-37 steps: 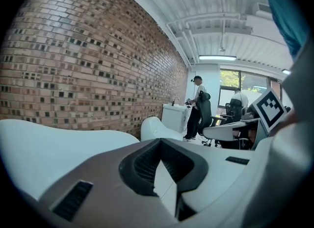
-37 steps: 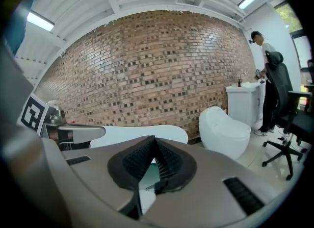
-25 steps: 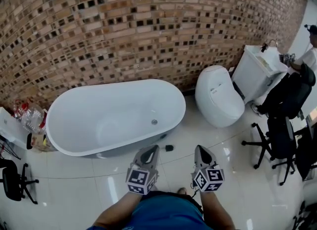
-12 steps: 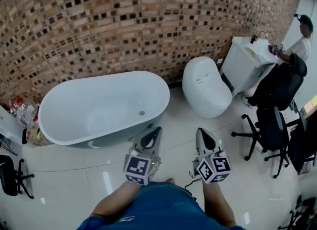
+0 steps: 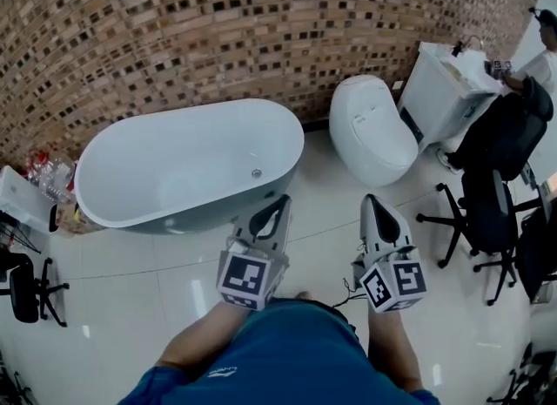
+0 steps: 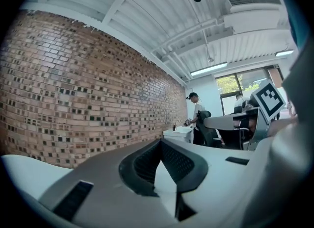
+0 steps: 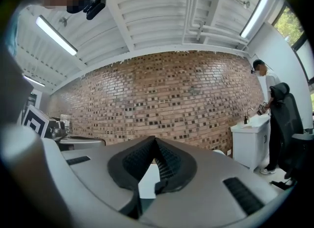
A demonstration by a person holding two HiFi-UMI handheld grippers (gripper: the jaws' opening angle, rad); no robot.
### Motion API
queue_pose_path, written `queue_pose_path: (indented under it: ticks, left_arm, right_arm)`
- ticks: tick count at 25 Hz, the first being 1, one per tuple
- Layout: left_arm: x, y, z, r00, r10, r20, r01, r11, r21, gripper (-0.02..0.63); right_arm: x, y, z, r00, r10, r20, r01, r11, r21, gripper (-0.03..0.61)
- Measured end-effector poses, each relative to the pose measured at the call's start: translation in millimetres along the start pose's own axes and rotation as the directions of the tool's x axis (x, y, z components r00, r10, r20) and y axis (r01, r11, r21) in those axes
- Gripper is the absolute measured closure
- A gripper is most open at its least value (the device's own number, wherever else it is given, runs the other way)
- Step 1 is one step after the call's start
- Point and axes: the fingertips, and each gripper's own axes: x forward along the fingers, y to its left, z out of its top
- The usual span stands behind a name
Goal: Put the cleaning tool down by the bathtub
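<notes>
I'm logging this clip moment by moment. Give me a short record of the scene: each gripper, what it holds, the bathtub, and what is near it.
left gripper: jaws shut, nothing between them
right gripper: jaws shut, nothing between them
bathtub: white, nothing in it, beside the brick wall
toilet: white, lid down, right of the bathtub
cleaning tool: not visible in any view

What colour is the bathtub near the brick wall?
The bathtub is white; the head view shows it best.
</notes>
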Motion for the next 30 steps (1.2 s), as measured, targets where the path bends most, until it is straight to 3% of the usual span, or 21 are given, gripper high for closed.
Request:
queue_pose_path:
  ticks: [10,16,30]
  left_arm:
    - [-17,-23,-12,0.999,0.040,-0.001,-0.040,0.999,-0.017,0.616]
    - [-25,-29,-30,0.997,0.070,-0.020,-0.071,0.997,-0.036,0.617]
    - [-34,-26,-29,0.996,0.092,-0.012,-0.092,0.996,-0.018,0.615]
  right_arm:
    - [-27,-10,-19,1.000,-0.022,-0.019,0.021,0.999,-0.045,0.577]
    - [-35,-9,-37,0.999,-0.008,-0.046,0.007,1.000,-0.015,0.577]
    - [-34,-4,-38,0.999,0.014,-0.042,-0.014,1.000,-0.006,0.577]
